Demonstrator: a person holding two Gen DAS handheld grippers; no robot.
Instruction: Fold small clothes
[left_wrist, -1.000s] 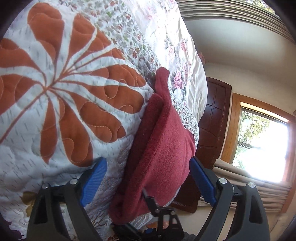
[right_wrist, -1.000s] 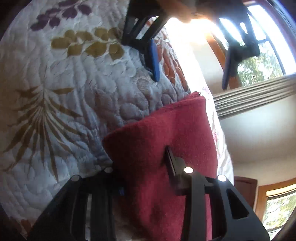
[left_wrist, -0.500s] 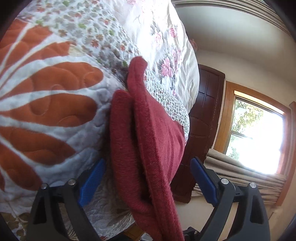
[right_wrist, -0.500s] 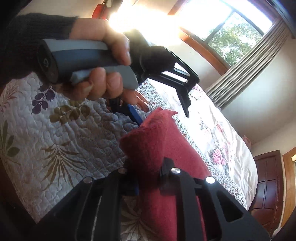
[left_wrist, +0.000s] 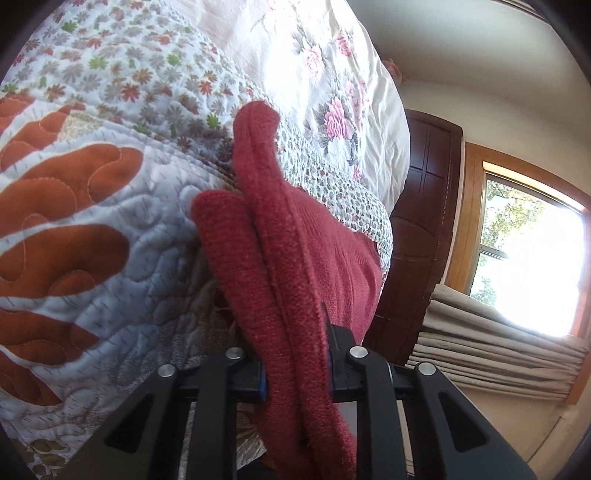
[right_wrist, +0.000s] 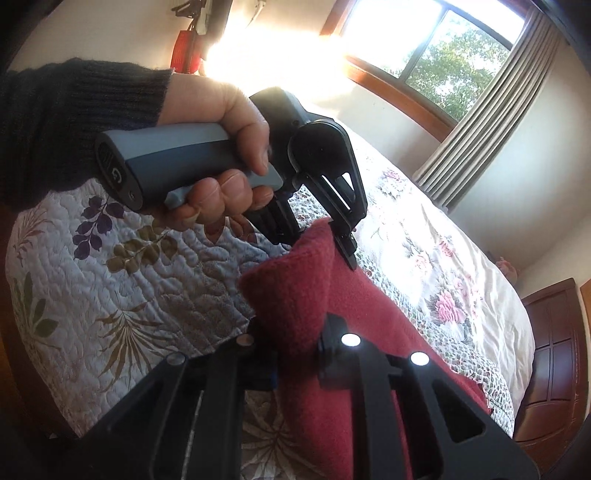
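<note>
Two grippers, one red cloth (left_wrist: 295, 266), both clamped on it. In the left wrist view, the quilt (left_wrist: 92, 221) fills the left half of the frame, orange leaf print at far left, small flower print at upper left. The cloth runs from upper centre down to bottom centre, doubled, two layers edge-on to the camera. My left gripper (left_wrist: 295, 373) at bottom centre is clenched on those layers, blue pads just showing either side of the fabric. I'd say I hold both layers together so the fold stays aligned while it's off the bed. A dark door (left_wrist: 417, 229) and a window (left_wrist: 532, 258) sit at right.

In the right wrist view, a sleeve (right_wrist: 74, 122) enters at upper left; the hand (right_wrist: 221, 155) squeezes the handle of the left gripper (right_wrist: 321, 240), left of centre. Its tips bite the cloth's (right_wrist: 306, 291) top corner at centre. My right gripper (right_wrist: 295, 354) at bottom centre is closed on the same cloth, lower down. The fabric drapes to lower right over the quilt (right_wrist: 110, 295). A flowered sheet (right_wrist: 443, 258) lies at right, a window (right_wrist: 443, 48) and curtain (right_wrist: 498, 110) at upper right.

Judgement: mid-fold, edges pinched at two spots so they can be laid down evenly. Risk is a layer slipping out.
</note>
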